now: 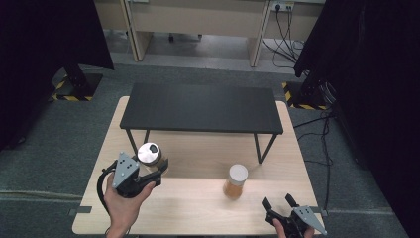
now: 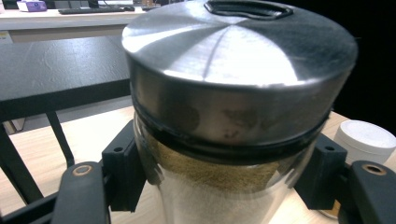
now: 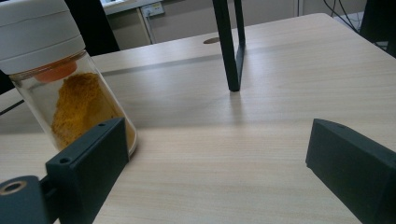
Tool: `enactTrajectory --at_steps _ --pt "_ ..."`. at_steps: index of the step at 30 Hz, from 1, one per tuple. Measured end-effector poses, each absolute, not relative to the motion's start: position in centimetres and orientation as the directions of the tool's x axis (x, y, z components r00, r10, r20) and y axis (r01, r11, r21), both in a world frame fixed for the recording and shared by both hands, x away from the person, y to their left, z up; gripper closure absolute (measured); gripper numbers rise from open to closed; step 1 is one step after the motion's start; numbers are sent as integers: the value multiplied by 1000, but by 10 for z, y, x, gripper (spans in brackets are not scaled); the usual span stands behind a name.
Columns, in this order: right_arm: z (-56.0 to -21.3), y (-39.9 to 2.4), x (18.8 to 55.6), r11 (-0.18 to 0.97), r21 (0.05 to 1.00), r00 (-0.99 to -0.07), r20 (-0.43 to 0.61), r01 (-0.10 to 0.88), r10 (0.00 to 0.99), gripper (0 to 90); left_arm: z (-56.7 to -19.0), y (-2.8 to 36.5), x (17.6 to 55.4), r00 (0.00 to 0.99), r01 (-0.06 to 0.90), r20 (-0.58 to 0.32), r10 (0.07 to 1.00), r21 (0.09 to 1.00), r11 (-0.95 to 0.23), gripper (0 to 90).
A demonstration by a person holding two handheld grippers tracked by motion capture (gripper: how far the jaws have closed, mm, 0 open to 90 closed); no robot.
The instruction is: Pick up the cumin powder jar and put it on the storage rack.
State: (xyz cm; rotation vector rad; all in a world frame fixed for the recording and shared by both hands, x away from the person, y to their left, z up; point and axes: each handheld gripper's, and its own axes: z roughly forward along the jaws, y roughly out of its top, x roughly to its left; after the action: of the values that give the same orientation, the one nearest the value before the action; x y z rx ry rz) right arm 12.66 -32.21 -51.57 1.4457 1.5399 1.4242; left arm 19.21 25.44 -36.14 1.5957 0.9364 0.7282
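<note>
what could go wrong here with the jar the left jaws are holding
The left gripper grips the steel-lidded jar on its smooth glass just under the lid, so it might slip or tilt. The black shelf stands close behind it; the lid could knock its edge or leg on the way up. The white-lidded jar of orange powder stands between the two grippers, and a sideways swing might tip it.
</note>
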Motion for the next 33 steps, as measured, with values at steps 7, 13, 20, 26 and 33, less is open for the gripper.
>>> enactTrajectory --at_steps 7,13,20,26,33 --pt "-516 -322 127 -163 935 -237 244 314 940 62 -350 255 198 496 186 8 868 976 -115 304" --pt "-516 -322 127 -163 935 -238 245 316 940 62 -343 256 200 493 179 17 870 976 -121 304" --pt "-516 -322 127 -164 936 -239 244 312 940 62 -337 257 207 489 186 15 872 975 -121 304" --pt "-516 -323 127 -164 935 -237 245 315 940 62 -332 260 212 481 185 13 877 976 -115 304" --pt "-516 -323 127 -167 935 -235 247 314 940 62 -323 262 218 470 177 28 882 976 -126 304"
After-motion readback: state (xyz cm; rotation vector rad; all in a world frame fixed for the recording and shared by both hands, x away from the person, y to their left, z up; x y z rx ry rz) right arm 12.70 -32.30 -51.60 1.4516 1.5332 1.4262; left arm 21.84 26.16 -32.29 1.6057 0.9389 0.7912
